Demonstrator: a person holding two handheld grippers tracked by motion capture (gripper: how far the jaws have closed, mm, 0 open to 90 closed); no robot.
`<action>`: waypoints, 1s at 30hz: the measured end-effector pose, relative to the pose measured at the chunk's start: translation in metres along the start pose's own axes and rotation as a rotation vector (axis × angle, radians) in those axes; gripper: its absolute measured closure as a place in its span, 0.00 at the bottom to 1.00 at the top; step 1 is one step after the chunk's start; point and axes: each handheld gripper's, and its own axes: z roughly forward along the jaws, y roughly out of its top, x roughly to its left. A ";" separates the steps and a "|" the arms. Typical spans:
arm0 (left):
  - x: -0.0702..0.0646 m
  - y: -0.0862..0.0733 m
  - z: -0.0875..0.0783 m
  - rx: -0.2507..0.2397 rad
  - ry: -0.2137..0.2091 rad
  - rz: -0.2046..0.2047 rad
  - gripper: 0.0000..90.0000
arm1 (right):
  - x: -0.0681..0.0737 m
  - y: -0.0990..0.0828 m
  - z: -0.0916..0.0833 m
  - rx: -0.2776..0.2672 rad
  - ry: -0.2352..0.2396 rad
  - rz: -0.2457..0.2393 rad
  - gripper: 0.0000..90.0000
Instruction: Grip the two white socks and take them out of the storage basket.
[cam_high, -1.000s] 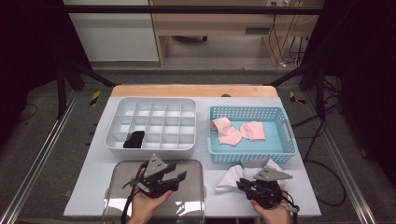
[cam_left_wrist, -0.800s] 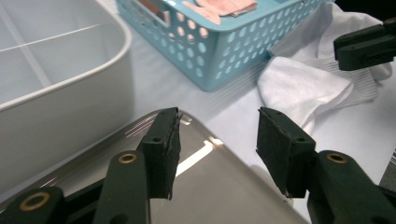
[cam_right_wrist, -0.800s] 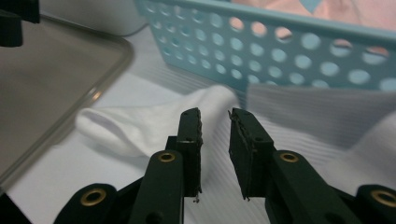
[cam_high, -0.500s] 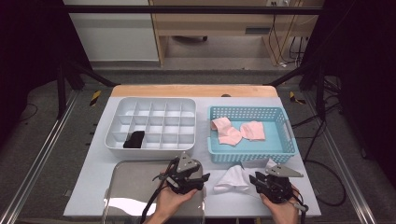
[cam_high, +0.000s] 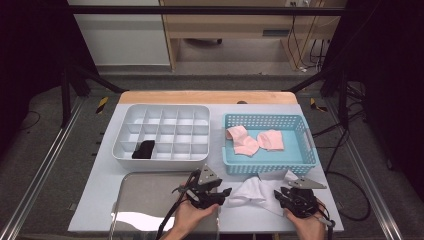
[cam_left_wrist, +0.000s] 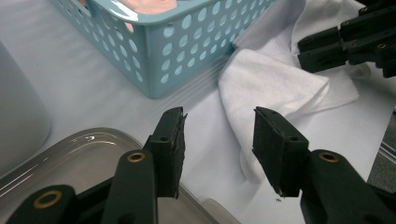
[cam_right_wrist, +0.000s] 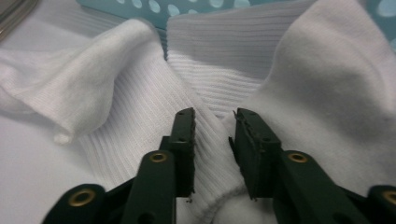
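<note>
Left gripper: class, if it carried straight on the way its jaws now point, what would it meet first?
Most likely the white sock lying ahead of the left gripper, whose jaws stand open, closing lately with nothing between them. The blue basket sits off to one side; depth is hard to judge.

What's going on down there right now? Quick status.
Left gripper open, closing in beside white sock. Right gripper narrowing around a sock fold. Blue basket close behind; nothing blocking.

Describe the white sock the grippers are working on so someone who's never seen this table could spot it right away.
Start at the light blue basket on the table's right side. On the table just in front of its near wall lies the white sock, crumpled, between the left gripper and the right gripper. It is ribbed and white, while the socks in the basket are pink.
</note>
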 end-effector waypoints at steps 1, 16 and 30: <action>0.000 0.000 0.000 0.000 0.000 0.000 0.59 | 0.000 0.000 0.000 0.000 0.000 0.000 0.82; 0.000 0.000 0.010 0.024 -0.024 -0.009 0.64 | -0.017 0.008 -0.037 -0.112 -0.039 0.049 0.88; -0.007 -0.001 0.020 0.056 -0.057 0.001 0.70 | -0.010 0.014 -0.037 -0.195 -0.050 0.030 0.78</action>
